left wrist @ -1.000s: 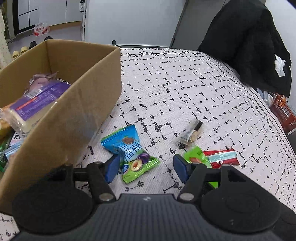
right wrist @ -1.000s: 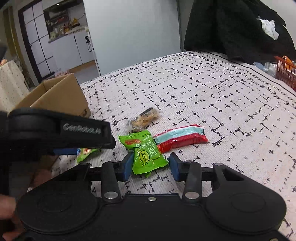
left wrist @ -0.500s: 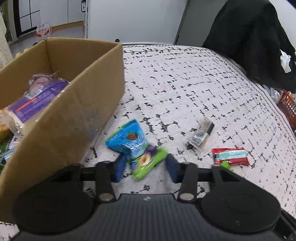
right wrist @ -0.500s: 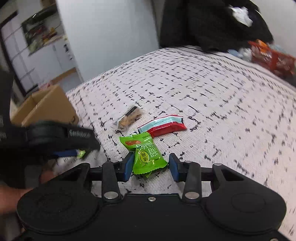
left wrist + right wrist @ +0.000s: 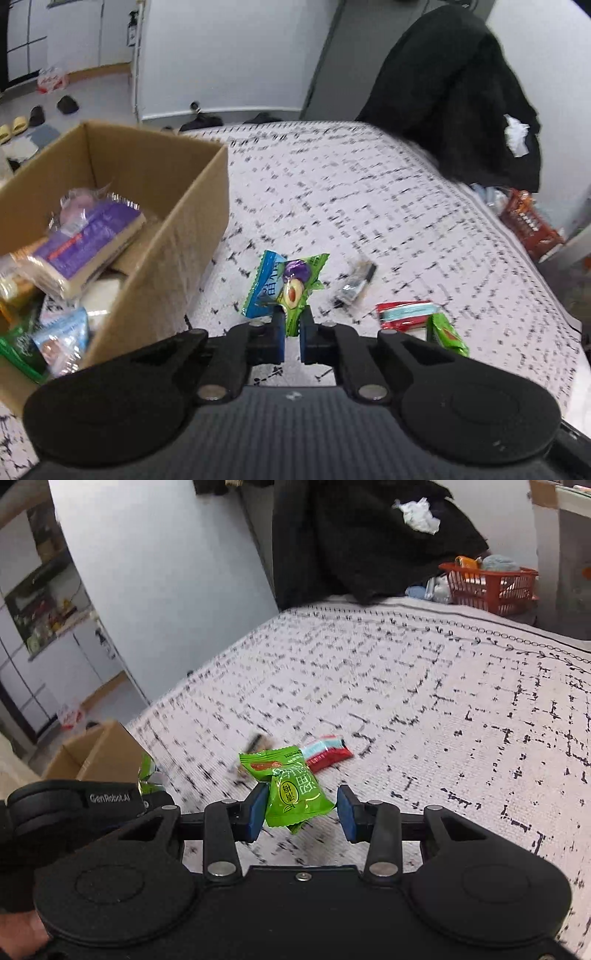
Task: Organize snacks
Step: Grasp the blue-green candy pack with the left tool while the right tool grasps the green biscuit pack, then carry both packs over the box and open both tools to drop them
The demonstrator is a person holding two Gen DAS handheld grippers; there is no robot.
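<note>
Having closed since a second ago, the left tongs (image 5: 291, 334) are clamped on two packets (image 5: 286, 284), lifted boxward (image 5: 166, 236); right tongs (image 5: 301, 814), apart, loosely straddle a green packet (image 5: 291, 786).

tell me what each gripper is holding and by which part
The left gripper pinches the avocado snack packet by its bottom edge. The right gripper is open around a green packet.

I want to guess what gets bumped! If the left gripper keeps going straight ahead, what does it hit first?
Probably the tablecloth past the cardboard box, though depth is unclear. The left gripper already pinches the green plum packet.
</note>
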